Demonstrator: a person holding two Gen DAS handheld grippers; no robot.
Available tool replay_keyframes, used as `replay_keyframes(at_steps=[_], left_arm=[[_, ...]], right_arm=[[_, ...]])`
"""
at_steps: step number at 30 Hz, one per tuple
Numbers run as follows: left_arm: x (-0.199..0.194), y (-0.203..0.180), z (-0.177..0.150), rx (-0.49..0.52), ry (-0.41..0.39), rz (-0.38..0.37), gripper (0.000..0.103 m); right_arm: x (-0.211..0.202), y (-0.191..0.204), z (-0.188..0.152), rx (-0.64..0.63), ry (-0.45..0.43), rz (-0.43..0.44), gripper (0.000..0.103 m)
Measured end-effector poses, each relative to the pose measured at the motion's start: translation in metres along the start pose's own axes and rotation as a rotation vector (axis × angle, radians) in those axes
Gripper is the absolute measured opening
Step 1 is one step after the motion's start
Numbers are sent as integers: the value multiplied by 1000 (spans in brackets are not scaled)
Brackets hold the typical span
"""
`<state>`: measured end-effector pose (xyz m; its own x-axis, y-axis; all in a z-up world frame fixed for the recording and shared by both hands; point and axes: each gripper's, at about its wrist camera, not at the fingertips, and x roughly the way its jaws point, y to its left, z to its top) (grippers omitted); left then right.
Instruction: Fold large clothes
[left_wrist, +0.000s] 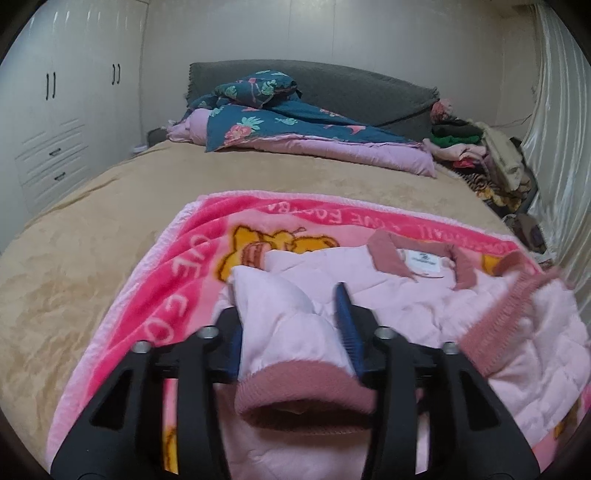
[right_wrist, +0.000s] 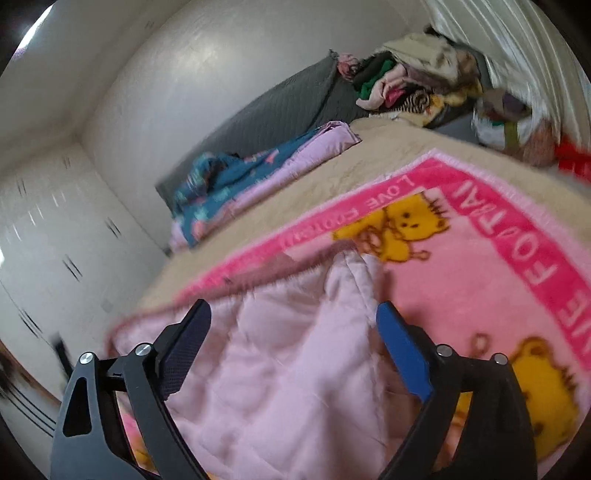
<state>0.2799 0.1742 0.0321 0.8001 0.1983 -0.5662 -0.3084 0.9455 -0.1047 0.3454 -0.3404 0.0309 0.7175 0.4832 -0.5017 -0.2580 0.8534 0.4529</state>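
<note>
**Pink quilted jacket on the cartoon blanket, both grippers over it**

While the pale pink quilted jacket (left_wrist: 406, 295) lies spread on a bright pink fleece blanket (left_wrist: 177, 280) with yellow cartoon bears, both grippers are low above it. The blanket itself lies on the beige bed cover (left_wrist: 92, 236).

In the left wrist view, the left gripper (left_wrist: 291, 314) has a sleeve of the jacket between its blue pads. The sleeve's ribbed dusty-pink cuff (left_wrist: 299, 398) hangs toward the camera, with its opening visible. The jaws stand partly apart, and the right pad is clear of the fabric, so the sleeve lies loose between them and is not squeezed. Beyond the sleeve, the jacket's collar (left_wrist: 388, 254) in the same dusty pink and a white label (left_wrist: 423, 262) inside the neck can be seen.

In the right wrist view, the right gripper (right_wrist: 295, 314) is wide open. A raised fold of the jacket (right_wrist: 295, 362) lies between its fingers, but the pads do not press on it. This picture is blurred.

At the head of the bed there is a folded quilt (left_wrist: 288, 122) with a teal flower print and a lilac underside, in front of a grey headboard (left_wrist: 351, 88). A pile of mixed clothes (left_wrist: 476, 147) sits at the far right corner, near a white curtain (left_wrist: 554, 147). White wardrobe doors (left_wrist: 66, 92) with dark handles stand on the left.
</note>
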Motion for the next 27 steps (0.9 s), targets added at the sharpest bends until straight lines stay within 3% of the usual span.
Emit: replay_keyframes(at_steps=[1, 3, 7, 11, 15, 19, 20, 21, 23, 24, 25, 27], left_arm=[[-2, -1, 1, -8, -7, -23, 69], [-14, -3, 5, -1, -46, -15, 89], [-39, 2, 9, 12, -102, -23, 91], [-43, 30, -4, -27, -87, 13, 93], [-19, 64, -40, -92, 27, -1, 93], [9, 79, -73, -142, 141, -81, 93], [12, 78, -77, -141, 153, -100, 93], [17, 77, -82, -140, 167, -134, 93], [23, 71, -86, -127, 184, -156, 87], [23, 65, -85, -102, 184, -156, 61], [23, 57, -83, -67, 176, -135, 45], [19, 44, -74, -7, 145, -109, 26]], right_arm=[[3, 1, -7, -29, 20, -25, 93], [8, 1, -24, -58, 64, -45, 93], [6, 3, -50, -97, 69, -50, 93], [-2, 10, -71, -180, 55, -68, 94], [-2, 11, -89, -248, 74, -73, 95], [8, 10, -99, -275, 87, -80, 94], [8, 11, -99, -285, 70, -82, 91], [9, 12, -98, -292, 58, -83, 82], [12, 16, -93, -310, 32, -115, 62], [13, 19, -88, -316, 23, -119, 50], [15, 22, -83, -324, 14, -125, 41], [20, 30, -73, -350, -8, -149, 34]])
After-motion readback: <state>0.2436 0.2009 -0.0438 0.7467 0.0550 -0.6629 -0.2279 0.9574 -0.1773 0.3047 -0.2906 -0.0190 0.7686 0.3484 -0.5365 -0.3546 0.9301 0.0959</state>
